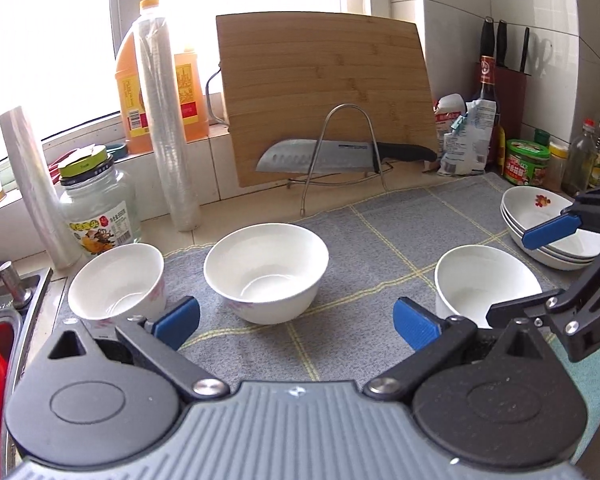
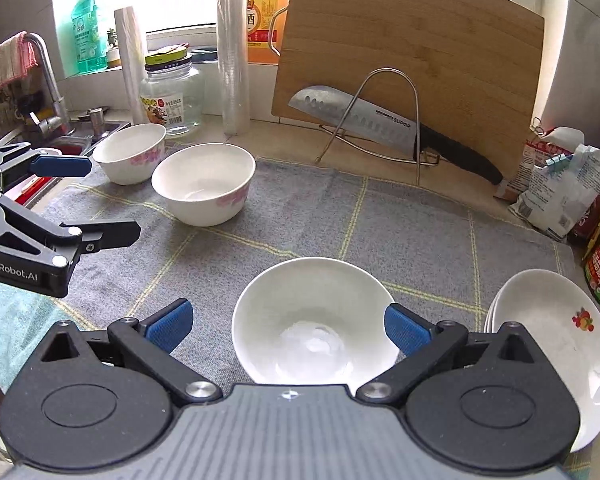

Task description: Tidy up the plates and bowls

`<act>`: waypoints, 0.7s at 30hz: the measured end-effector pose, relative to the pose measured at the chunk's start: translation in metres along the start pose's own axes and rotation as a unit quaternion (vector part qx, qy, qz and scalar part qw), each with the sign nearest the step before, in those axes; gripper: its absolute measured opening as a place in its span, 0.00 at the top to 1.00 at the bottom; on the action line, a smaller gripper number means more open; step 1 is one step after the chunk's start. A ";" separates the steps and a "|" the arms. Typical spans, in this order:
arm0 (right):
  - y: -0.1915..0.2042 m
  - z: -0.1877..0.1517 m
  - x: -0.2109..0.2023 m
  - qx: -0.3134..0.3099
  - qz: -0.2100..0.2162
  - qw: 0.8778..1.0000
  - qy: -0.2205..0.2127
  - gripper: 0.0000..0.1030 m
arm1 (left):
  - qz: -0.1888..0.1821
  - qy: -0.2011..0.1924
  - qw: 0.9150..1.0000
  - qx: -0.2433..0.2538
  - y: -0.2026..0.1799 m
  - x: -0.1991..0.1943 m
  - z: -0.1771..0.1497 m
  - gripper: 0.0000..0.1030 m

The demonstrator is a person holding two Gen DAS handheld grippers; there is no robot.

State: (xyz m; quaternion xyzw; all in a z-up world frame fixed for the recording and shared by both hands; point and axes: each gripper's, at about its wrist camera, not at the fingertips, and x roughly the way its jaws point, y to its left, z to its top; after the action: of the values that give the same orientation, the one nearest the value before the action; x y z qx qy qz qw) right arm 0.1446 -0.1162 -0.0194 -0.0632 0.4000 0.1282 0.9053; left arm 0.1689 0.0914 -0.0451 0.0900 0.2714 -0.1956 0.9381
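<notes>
Left gripper point(image 1: 296, 322): jaws wide apart, nothing between the pads, only grey cloth point(image 1: 364, 240) under them. Middle bowl point(image 1: 265, 272) sits dead ahead, just above the gap at frame centre, upright, mouth up. A second bowl point(image 1: 116, 286) is at lower left, just beyond the left pad.

Right gripper point(image 2: 288, 328): jaws also spread. Third bowl point(image 2: 314, 320) sits in the gap but closer to the right pad; cannot tell whether that pad touches the rim, left pad clearly off it. Plate stack point(image 2: 556, 340) is at lower right, just beside that bowl.

My read: bowls are round, so no axis to match. Left is nearer the two loose bowls, so stacking those looks like its job.
</notes>
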 end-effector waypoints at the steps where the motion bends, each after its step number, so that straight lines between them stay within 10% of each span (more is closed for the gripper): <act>1: 0.002 0.004 0.002 -0.006 0.000 1.000 0.002 0.00 | 0.003 0.003 1.000 -0.005 0.004 -0.001 -0.003 0.01; 21: 0.022 0.063 0.037 -0.029 0.037 0.999 0.010 0.00 | -0.003 0.026 0.999 -0.031 0.039 0.035 -0.013 0.01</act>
State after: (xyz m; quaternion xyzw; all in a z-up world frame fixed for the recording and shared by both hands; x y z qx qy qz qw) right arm 0.2067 -0.0747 -0.0046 -0.0758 0.4072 0.1725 0.8937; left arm 0.2057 0.1190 -0.0724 0.0649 0.3018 -0.1871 0.9326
